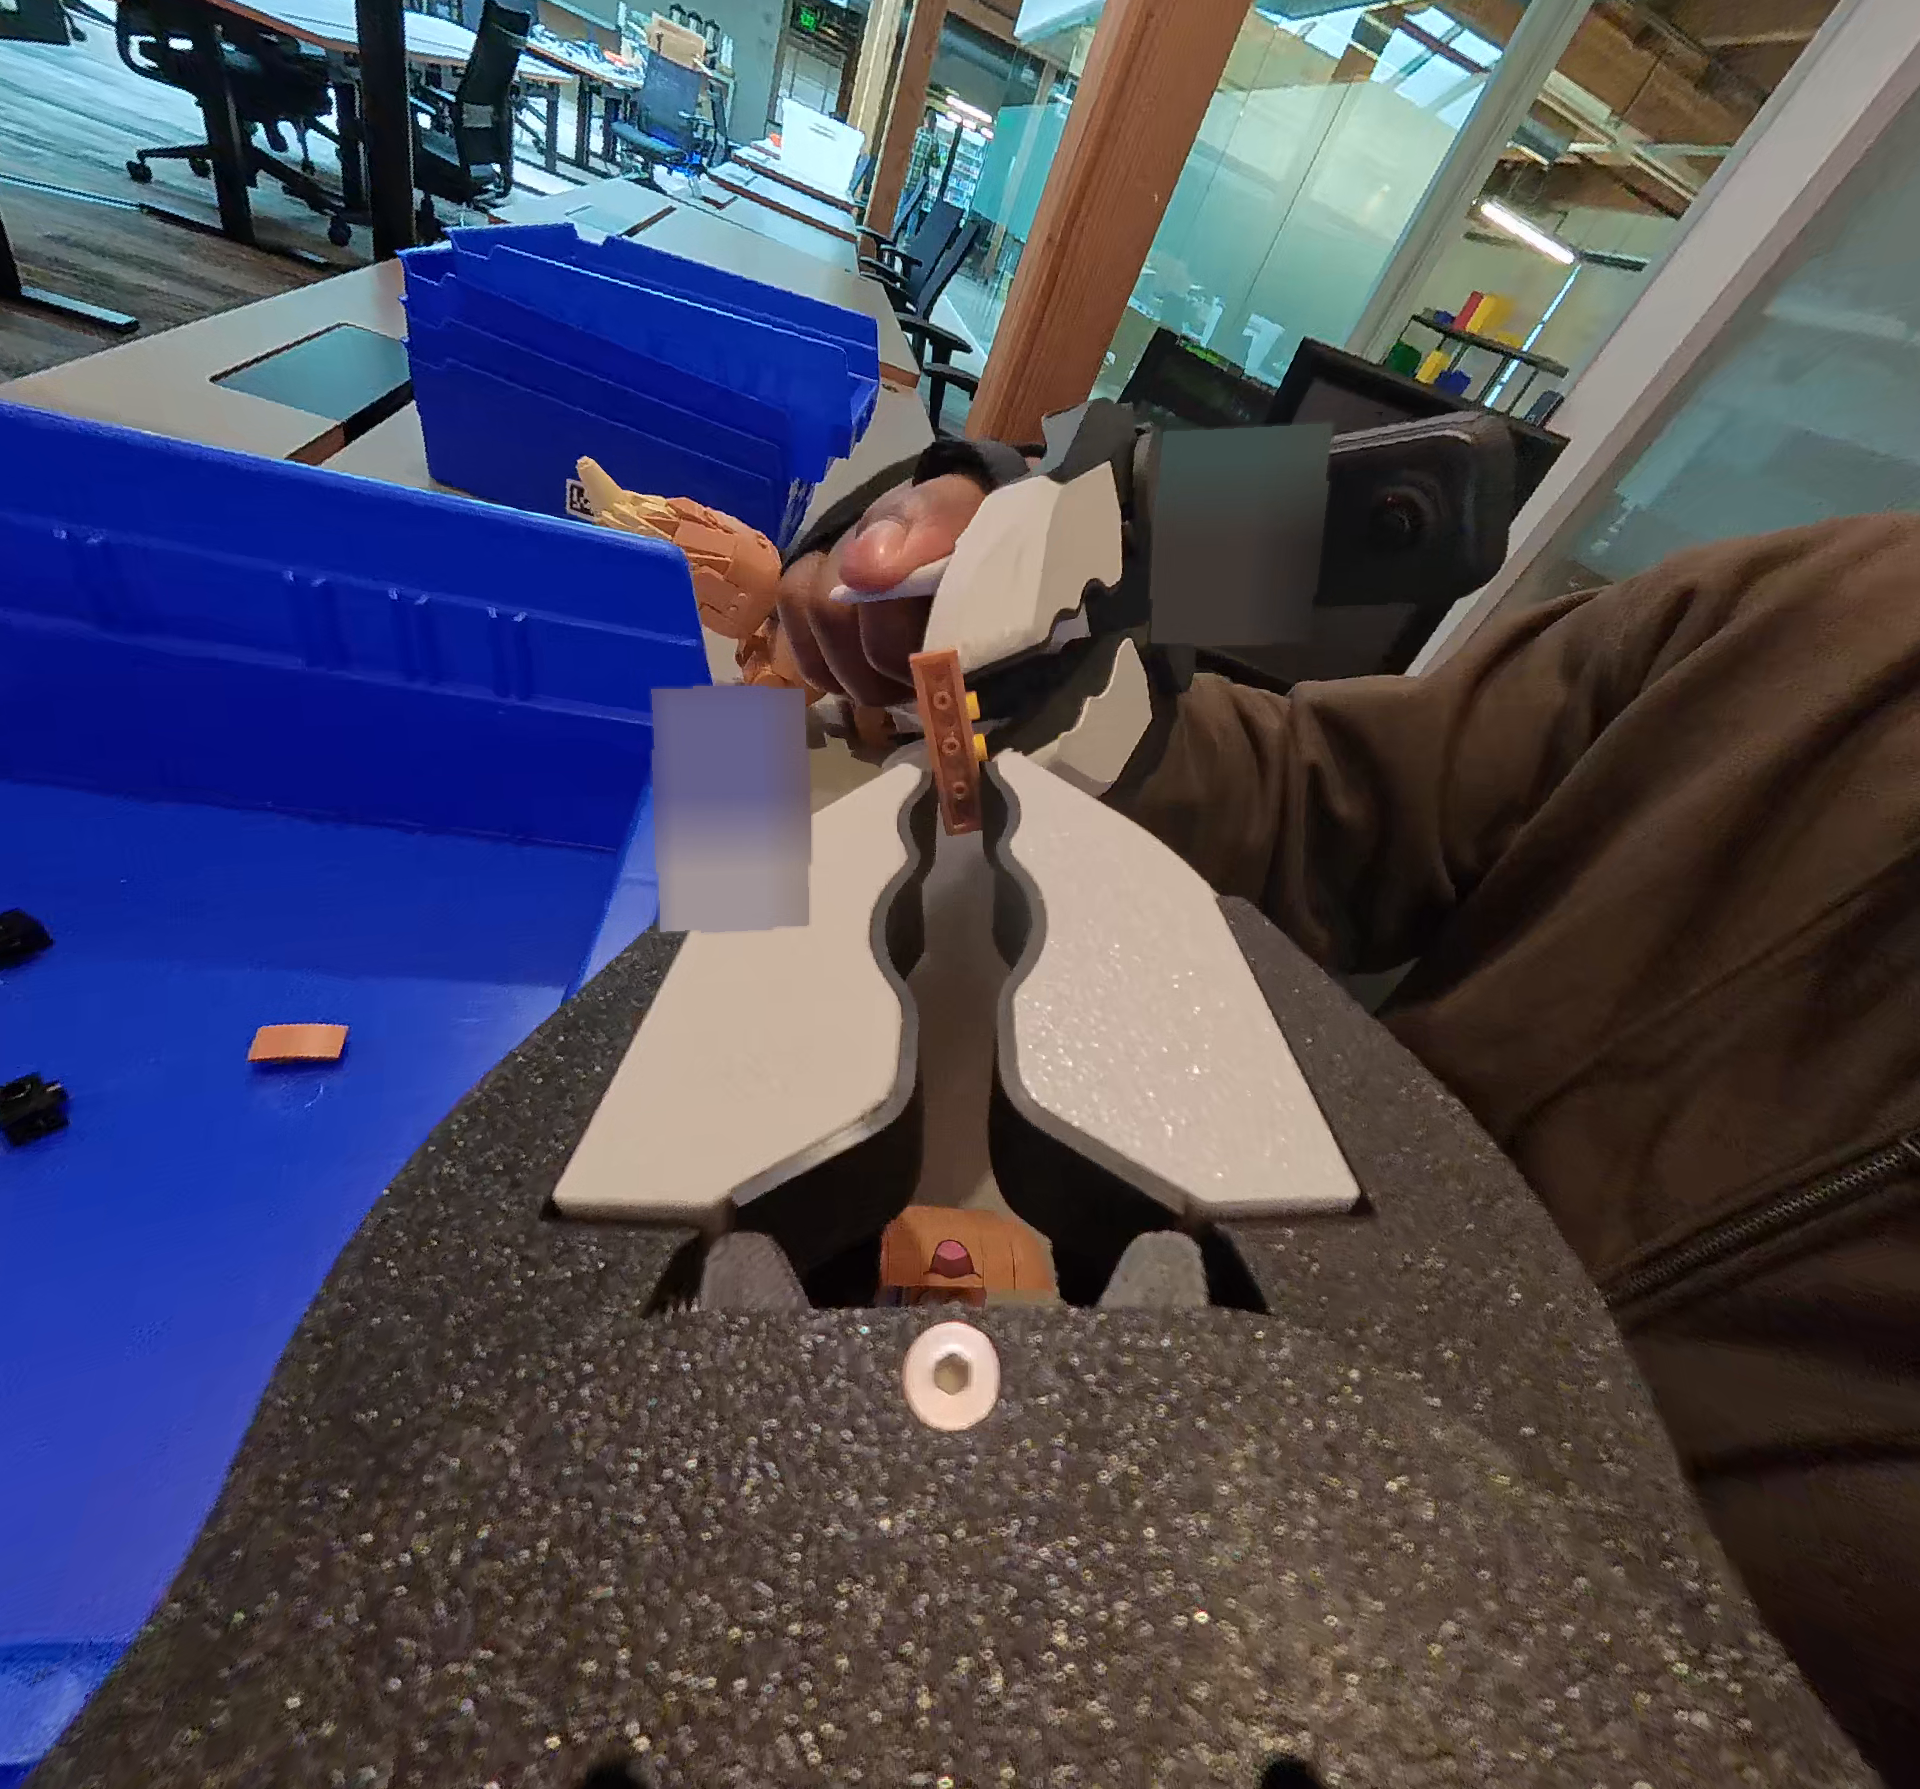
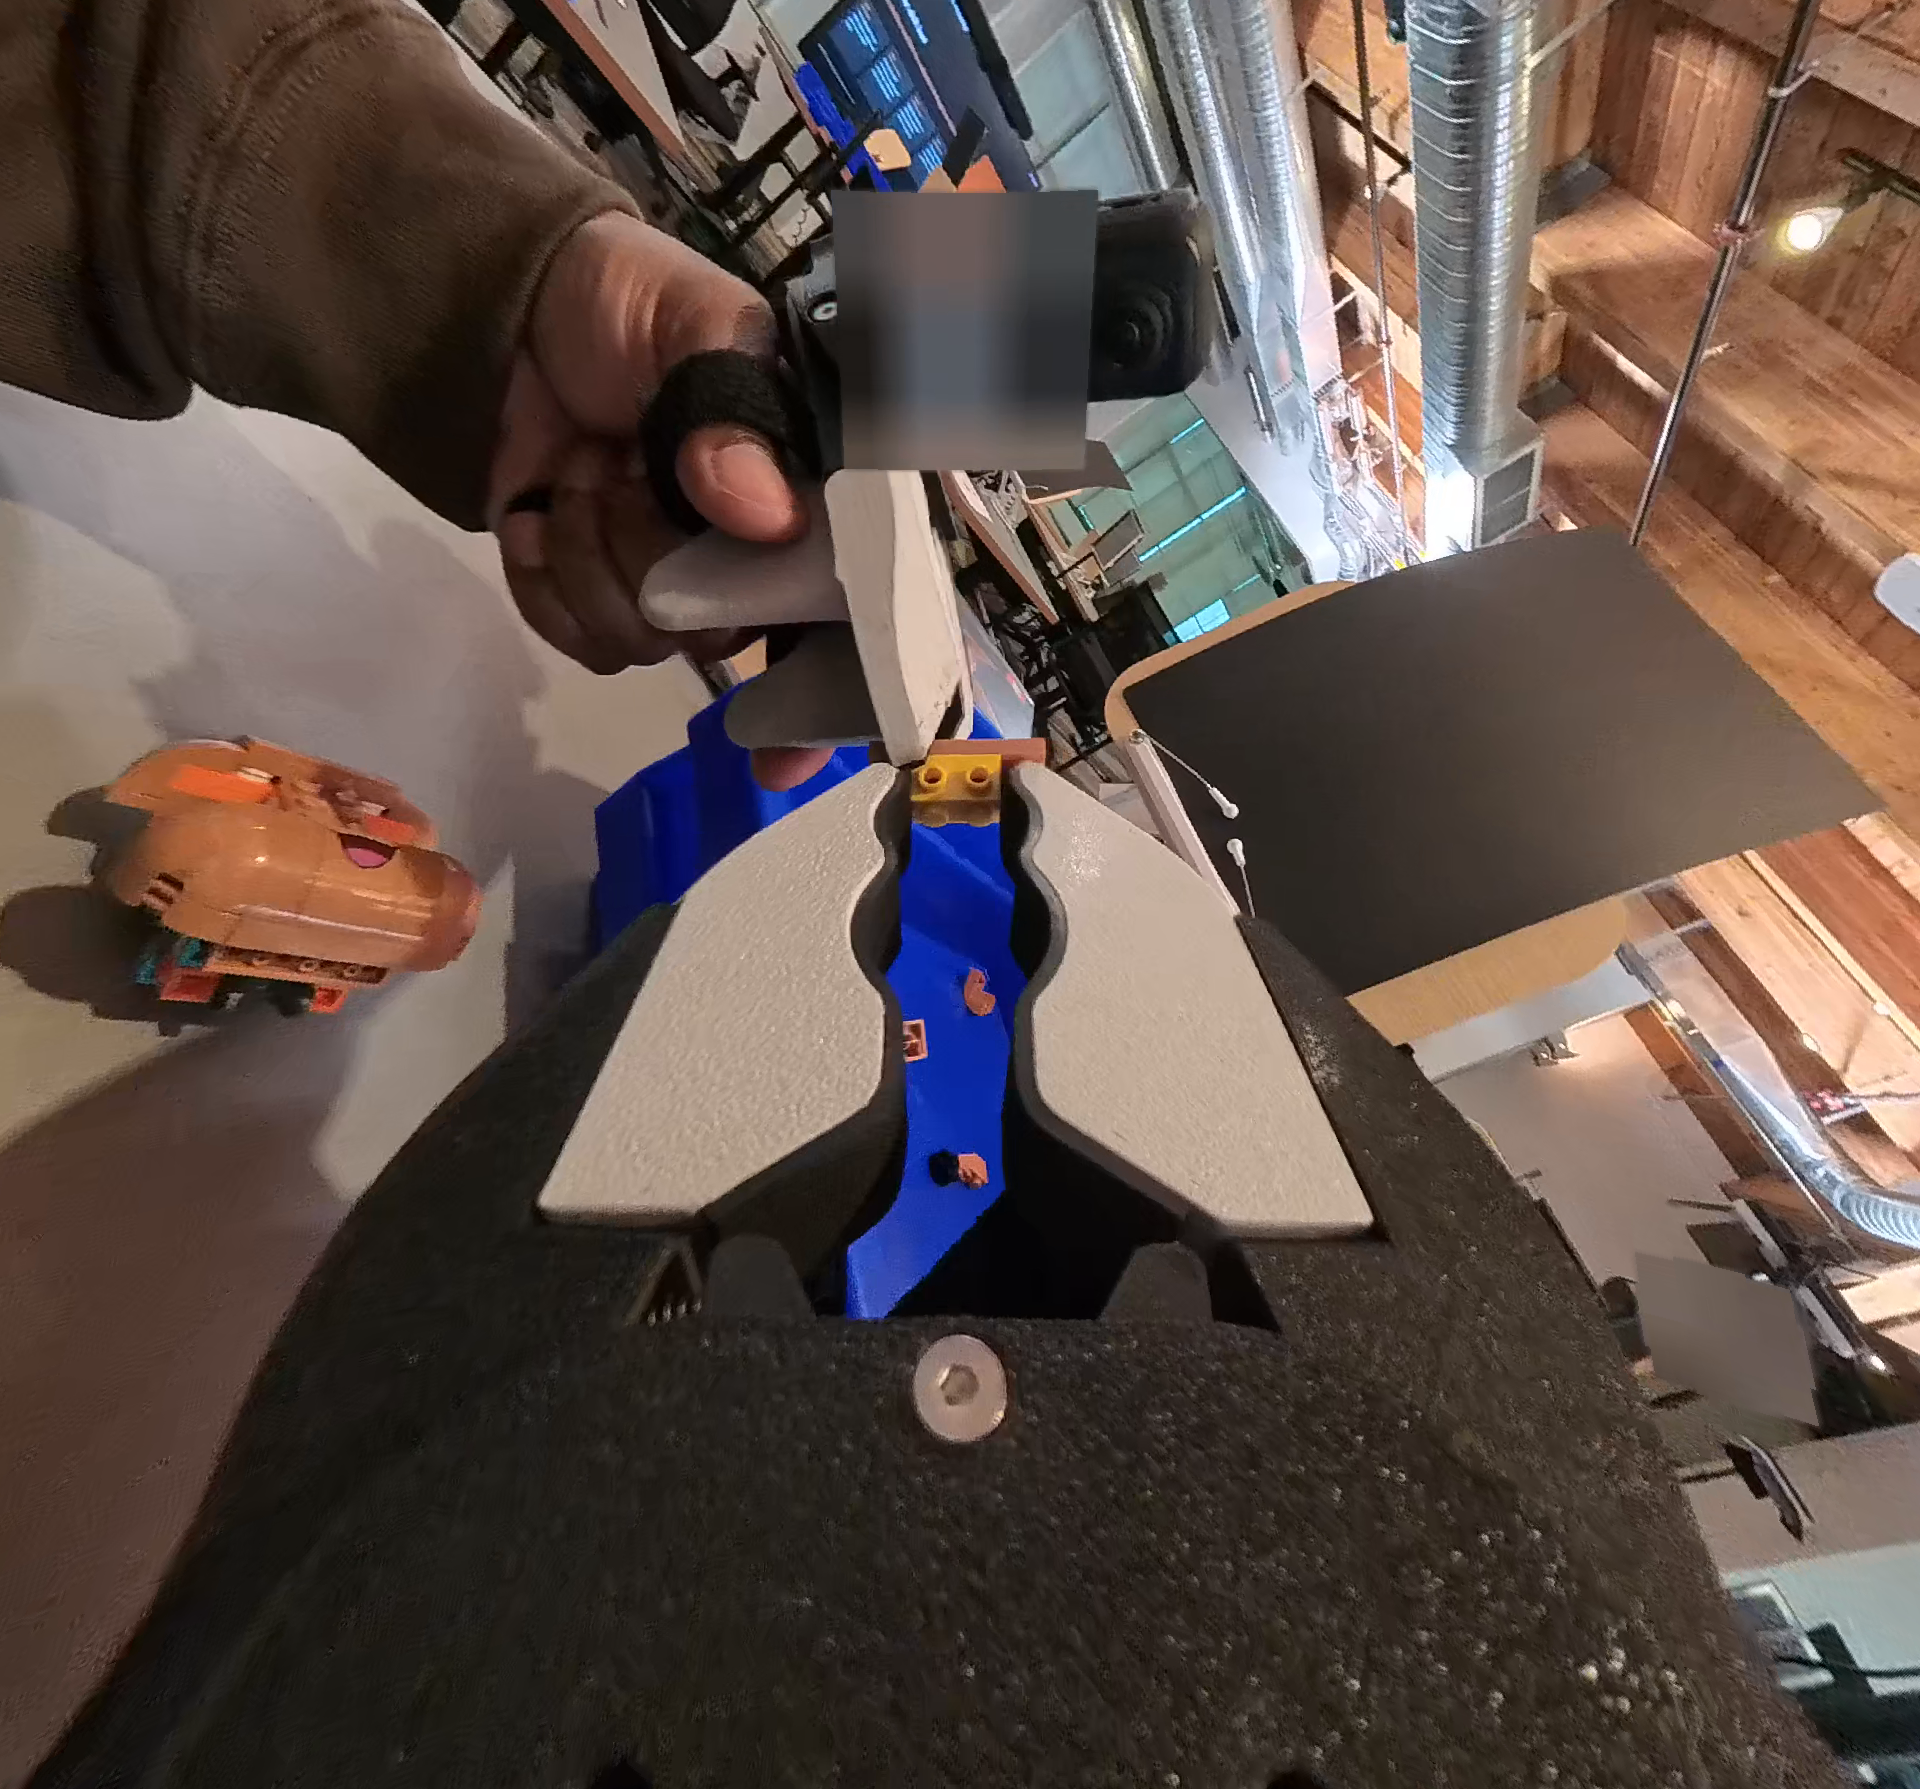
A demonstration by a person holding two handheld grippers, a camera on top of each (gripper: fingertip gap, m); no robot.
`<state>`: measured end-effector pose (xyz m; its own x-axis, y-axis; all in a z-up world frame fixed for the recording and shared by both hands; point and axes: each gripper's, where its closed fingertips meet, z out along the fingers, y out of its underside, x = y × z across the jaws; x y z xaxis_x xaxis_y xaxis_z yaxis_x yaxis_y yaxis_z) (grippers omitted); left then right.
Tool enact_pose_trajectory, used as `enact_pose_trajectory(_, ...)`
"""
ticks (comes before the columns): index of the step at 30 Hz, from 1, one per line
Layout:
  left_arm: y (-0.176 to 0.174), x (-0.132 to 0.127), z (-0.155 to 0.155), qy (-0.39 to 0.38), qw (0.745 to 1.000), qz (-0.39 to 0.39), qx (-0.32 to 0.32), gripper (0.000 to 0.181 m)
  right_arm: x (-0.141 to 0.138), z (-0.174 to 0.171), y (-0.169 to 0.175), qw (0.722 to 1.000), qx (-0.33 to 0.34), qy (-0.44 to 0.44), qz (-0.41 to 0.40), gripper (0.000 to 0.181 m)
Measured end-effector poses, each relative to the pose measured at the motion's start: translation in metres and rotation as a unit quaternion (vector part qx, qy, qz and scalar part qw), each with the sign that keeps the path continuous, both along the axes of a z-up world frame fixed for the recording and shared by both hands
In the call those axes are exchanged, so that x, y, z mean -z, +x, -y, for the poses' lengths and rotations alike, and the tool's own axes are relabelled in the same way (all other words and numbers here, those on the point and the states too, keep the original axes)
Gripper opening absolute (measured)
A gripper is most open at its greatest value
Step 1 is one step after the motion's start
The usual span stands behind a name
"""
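Note:
My left gripper [image 1: 958, 783] is shut on the lower end of a thin brown studded plate [image 1: 948, 742] that stands upright between its tips. A small yellow brick [image 1: 975, 709] is stuck on the plate's side. My right gripper [image 2: 956, 794] is shut on that yellow brick [image 2: 956, 789], with the brown plate [image 2: 1023, 750] along its top. The two grippers meet tip to tip above a blue bin. Each shows in the other's view, the right gripper [image 1: 1039, 617] and the left gripper [image 2: 899, 638], each held by a hand.
The large blue bin [image 1: 312, 617] holds loose pieces: a brown tile [image 1: 297, 1043] and black bits [image 1: 31, 1105]. A stack of blue bins [image 1: 623, 368] stands behind. An orange brick-built model [image 2: 281, 887] lies on the white table [image 2: 156, 596]. A brown sleeve [image 1: 1558, 856] is at right. The tips of both grippers are at nearly the same place.

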<state>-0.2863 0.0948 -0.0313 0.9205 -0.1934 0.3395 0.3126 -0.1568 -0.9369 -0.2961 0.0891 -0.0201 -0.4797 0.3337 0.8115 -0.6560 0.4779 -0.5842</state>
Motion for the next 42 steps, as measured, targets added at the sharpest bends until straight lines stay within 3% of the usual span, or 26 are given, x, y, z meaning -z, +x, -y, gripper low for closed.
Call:
enact_pose_trajectory(14,0.010,0.005,0.004,-0.023,0.999,0.005,0.034,0.008,0.005,0.000,0.010,0.998,-0.048,0.015,0.030,0.017)
enact_pose_trajectory(19,-0.019,-0.022,0.041,0.040,0.999,0.011,-0.029,0.008,-0.008,-0.021,0.008,0.998,-0.053,-0.020,0.038,0.016)
enact_pose_trajectory(23,-0.027,-0.024,0.041,0.039,0.997,-0.001,-0.060,0.008,-0.030,-0.034,-0.008,0.996,0.024,-0.075,-0.028,0.016)
enact_pose_trajectory(26,-0.028,-0.016,0.031,0.021,0.997,-0.005,-0.069,0.008,-0.038,-0.050,-0.043,0.975,0.183,-0.100,-0.074,0.016)
enact_pose_trajectory(27,-0.028,-0.015,0.029,0.016,0.997,-0.006,-0.071,0.008,-0.030,-0.057,-0.061,0.964,0.248,-0.081,-0.058,0.018)
enact_pose_trajectory(28,-0.029,-0.014,0.028,0.014,0.997,-0.006,-0.074,0.008,-0.015,-0.059,-0.077,0.954,0.294,-0.047,-0.022,0.033)
enact_pose_trajectory(29,-0.030,-0.013,0.027,0.013,0.997,-0.006,-0.078,0.008,-0.001,-0.060,-0.087,0.946,0.324,-0.024,0.012,0.046)
enact_pose_trajectory(30,-0.031,-0.013,0.027,0.012,0.997,-0.005,-0.082,0.008,0.009,-0.060,-0.092,0.942,0.334,-0.011,0.033,0.049)
enact_pose_trajectory(33,-0.032,-0.013,0.027,0.012,0.996,-0.004,-0.083,0.008,0.010,-0.056,-0.085,0.952,0.305,-0.016,0.020,0.042)
enact_pose_trajectory(36,-0.026,-0.008,0.024,-0.003,0.998,-0.008,-0.067,0.008,-0.002,-0.045,-0.065,0.974,0.227,-0.024,-0.011,0.041)
enact_pose_trajectory(39,-0.020,0.001,0.017,-0.029,0.998,-0.020,-0.057,0.008,0.003,-0.022,-0.040,0.989,0.141,0.019,-0.048,0.039)
enact_pose_trajectory(42,-0.013,0.011,0.010,-0.055,0.997,-0.033,-0.041,0.008,0.014,-0.008,-0.030,0.989,0.118,0.059,-0.067,0.043)
